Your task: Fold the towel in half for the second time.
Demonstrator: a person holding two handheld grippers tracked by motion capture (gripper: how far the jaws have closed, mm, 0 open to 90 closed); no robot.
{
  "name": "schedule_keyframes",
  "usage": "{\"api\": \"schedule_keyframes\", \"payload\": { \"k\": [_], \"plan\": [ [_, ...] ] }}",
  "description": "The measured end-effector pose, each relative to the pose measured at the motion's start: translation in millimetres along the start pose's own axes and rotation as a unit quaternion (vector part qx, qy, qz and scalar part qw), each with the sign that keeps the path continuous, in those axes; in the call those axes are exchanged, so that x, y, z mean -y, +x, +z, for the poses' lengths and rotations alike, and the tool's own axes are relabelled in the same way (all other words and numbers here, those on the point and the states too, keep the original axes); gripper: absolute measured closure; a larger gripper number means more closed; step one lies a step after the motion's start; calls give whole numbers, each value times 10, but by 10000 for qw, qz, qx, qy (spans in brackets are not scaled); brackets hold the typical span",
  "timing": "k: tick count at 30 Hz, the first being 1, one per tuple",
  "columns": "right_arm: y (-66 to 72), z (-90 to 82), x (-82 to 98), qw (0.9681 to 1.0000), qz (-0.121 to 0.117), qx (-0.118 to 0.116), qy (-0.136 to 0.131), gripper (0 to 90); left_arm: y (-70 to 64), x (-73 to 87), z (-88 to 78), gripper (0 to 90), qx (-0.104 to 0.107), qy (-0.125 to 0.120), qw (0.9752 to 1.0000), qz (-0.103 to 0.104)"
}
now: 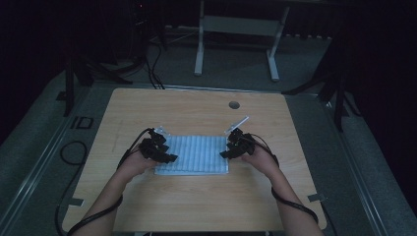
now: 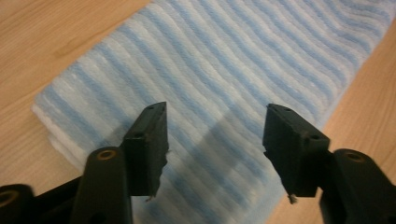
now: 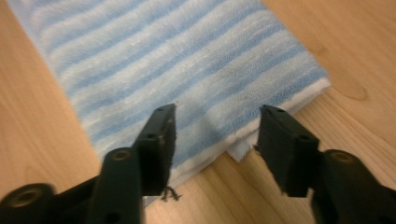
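A folded cloth (image 1: 194, 155) with blue and white stripes lies flat on the wooden table (image 1: 196, 110). My left gripper (image 1: 169, 157) hovers at the cloth's left edge, my right gripper (image 1: 225, 153) at its right edge. In the left gripper view the jaws of the left gripper (image 2: 215, 109) stand apart just over the cloth (image 2: 224, 60), with nothing pinched between them. In the right gripper view the right gripper (image 3: 218, 111) is open too, its jaws straddling the layered edge of the cloth (image 3: 159, 51) near a corner.
A round cable hole (image 1: 234, 104) sits in the table's far half. Beyond the table stands a white desk frame (image 1: 236, 24) on grey carpet. Black cables (image 1: 74, 152) lie on the floor at the left, and dark stands flank the table.
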State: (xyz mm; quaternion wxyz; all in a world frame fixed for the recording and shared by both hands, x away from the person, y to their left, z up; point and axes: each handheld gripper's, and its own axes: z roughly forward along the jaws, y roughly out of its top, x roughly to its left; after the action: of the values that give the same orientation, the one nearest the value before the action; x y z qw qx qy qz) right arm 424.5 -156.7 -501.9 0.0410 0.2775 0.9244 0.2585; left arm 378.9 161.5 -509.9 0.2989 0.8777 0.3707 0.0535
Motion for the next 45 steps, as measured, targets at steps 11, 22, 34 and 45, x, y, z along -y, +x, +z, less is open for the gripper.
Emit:
{"api": "schedule_keyframes", "payload": {
  "k": [11,22,34,45],
  "plan": [
    [43,-147,251,9989,183,-114,-410,137,-178,170,-94,153,-29,-406,9989,-228],
    [71,-299,598,9946,234,203,-993,132,-179,532,-196,17,-455,-908,9939,-435],
    [18,-437,1121,9900,336,377,-1315,123,-214,940,-367,17,-804,-1068,9894,-566],
    [6,-593,1589,9829,640,707,-1576,119,-92,1270,-487,17,-892,-1097,9845,-1033]
  ]
}}
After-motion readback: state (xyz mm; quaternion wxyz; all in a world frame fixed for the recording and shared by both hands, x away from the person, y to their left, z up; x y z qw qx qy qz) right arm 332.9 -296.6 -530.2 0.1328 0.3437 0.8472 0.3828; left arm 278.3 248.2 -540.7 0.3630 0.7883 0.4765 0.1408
